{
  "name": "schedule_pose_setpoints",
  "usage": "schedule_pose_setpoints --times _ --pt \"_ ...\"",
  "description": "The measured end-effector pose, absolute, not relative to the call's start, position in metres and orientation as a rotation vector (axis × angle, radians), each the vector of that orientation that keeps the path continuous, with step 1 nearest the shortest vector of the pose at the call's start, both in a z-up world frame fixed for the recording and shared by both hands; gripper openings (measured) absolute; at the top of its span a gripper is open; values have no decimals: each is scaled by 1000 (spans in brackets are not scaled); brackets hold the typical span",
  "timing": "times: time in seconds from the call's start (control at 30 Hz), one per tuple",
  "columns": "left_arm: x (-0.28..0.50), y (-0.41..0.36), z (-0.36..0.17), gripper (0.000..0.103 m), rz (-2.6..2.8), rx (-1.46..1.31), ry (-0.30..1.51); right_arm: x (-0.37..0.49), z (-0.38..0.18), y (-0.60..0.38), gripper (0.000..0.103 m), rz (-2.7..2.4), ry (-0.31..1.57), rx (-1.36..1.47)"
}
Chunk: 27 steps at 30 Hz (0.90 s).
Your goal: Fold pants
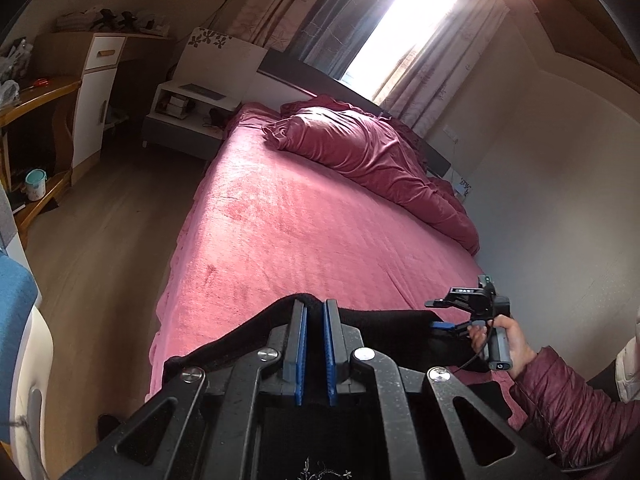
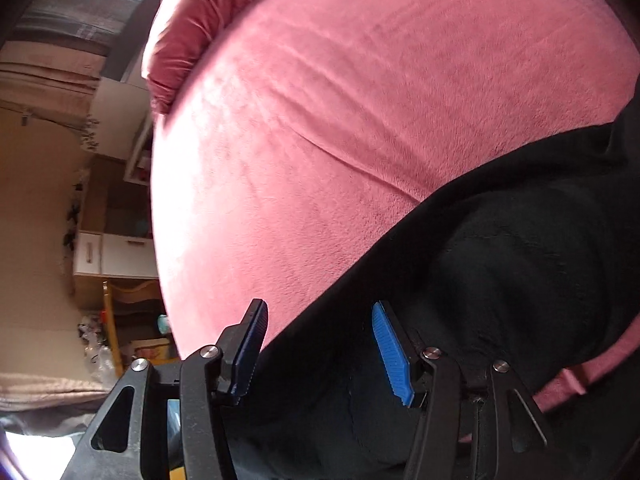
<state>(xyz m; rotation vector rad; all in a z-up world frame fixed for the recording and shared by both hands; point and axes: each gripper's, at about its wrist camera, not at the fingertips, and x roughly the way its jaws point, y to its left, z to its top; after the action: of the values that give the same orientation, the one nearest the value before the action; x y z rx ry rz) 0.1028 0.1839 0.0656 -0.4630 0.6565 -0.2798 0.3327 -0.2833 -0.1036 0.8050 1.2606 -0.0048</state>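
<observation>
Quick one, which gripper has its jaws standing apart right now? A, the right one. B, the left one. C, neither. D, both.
A: the right gripper shows a wide gap between its blue pads over the black pants, while the left gripper has its pads nearly together on the pants' edge.

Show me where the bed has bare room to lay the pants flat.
The pink sheet lies bare between the black pants at the near edge and the heaped duvet by the headboard. Crowded: the far right side under that duvet.
</observation>
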Motion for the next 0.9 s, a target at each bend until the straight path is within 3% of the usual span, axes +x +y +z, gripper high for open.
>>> schedule_pose_setpoints --times 0.03,0.07,0.1,0.17,0.4,0.6,0.9 --pt "102 184 65 8 -285 -462 658 337 -105 -280 43 -22 1276 774" --pt "103 184 66 8 -288 -460 660 341 -106 -278 21 -43 1297 730" --pt "105 185 66 8 -285 -456 663 342 -105 -277 13 -48 1304 703" --pt "112 187 65 8 -276 -457 669 343 -99 -277 8 -30 1276 668" --pt "174 204 61 8 -154 -508 704 325 -36 -293 7 86 1069 658" --pt "186 223 63 8 -80 -551 660 239 8 -297 6 292 848 609" --pt "87 226 10 8 -76 -570 739 115 -67 -278 6 346 990 582"
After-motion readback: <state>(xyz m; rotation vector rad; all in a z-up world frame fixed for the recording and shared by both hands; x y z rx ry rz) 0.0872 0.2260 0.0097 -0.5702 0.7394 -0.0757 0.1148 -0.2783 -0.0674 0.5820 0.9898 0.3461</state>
